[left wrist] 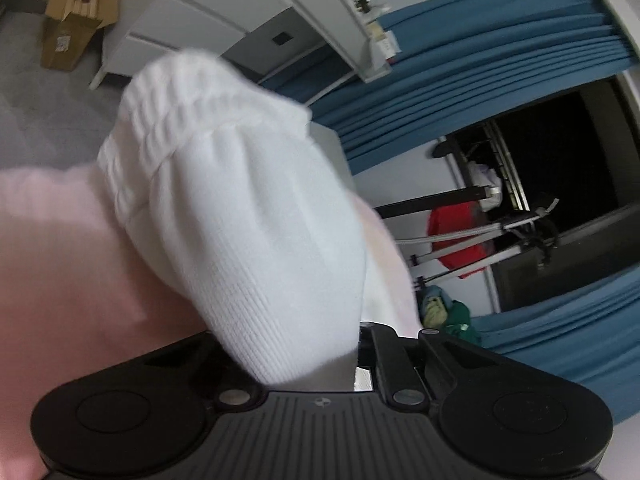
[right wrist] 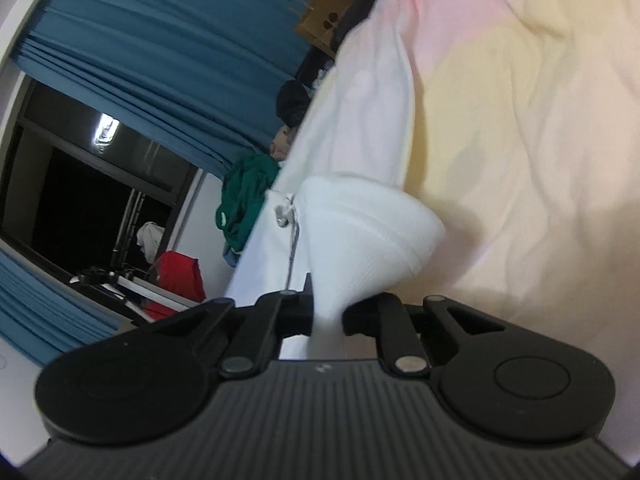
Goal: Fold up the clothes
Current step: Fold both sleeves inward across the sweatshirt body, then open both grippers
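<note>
While both grips sit near the cloth edge, slip is the main risk: a sideways tug could pull the ribbed knit free. Left gripper (left wrist: 356, 354) is clamped on the white sock (left wrist: 240, 216), which bulges up ahead of its jaws over the pastel bedsheet (left wrist: 48, 240). Right gripper (right wrist: 326, 316) pinches 1 narrow end, sock fanning out just beyond.
</note>
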`<move>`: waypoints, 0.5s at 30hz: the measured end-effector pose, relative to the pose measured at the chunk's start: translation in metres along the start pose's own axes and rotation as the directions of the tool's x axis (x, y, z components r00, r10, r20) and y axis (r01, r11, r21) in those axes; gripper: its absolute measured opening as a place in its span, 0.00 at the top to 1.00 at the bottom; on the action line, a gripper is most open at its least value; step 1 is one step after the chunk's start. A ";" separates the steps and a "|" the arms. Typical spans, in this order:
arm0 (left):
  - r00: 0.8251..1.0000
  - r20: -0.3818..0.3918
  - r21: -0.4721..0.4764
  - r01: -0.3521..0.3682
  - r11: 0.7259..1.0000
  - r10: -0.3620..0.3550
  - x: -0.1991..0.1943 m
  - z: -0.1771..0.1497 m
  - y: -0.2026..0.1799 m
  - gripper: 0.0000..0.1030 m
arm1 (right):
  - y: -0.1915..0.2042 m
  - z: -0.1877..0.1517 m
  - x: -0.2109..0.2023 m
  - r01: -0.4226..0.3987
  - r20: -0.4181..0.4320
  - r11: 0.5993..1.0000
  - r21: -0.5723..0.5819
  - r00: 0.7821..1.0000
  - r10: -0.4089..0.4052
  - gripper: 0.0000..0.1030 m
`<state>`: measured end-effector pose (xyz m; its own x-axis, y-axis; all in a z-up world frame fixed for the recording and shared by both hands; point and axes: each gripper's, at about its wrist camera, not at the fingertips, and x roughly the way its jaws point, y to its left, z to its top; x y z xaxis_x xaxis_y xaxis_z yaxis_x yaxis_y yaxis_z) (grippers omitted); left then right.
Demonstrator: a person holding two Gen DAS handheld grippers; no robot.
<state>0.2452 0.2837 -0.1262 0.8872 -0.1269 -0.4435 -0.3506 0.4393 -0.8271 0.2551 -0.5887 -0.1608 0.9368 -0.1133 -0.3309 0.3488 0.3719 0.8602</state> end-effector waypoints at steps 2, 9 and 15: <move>1.000 -0.013 0.022 0.004 1.000 -0.004 -0.016 0.004 -0.009 0.91 | 0.003 0.003 -0.019 -0.003 0.006 1.000 0.002 1.000 0.003 0.89; 0.999 -0.045 0.076 0.013 0.997 -0.010 -0.087 0.024 -0.043 0.91 | -0.001 0.003 -0.083 0.010 -0.004 0.998 0.061 1.000 -0.010 0.90; 0.991 -0.128 0.131 -0.016 0.991 0.033 -0.163 0.030 -0.042 0.91 | -0.014 -0.003 -0.132 0.033 -0.004 0.988 0.152 0.999 -0.032 0.90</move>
<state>0.1246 0.3120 -0.0087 0.8294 -0.2252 -0.5112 -0.3228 0.5537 -0.7676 0.1263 -0.5761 -0.1309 0.9250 -0.1213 -0.3601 0.3789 0.2238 0.8979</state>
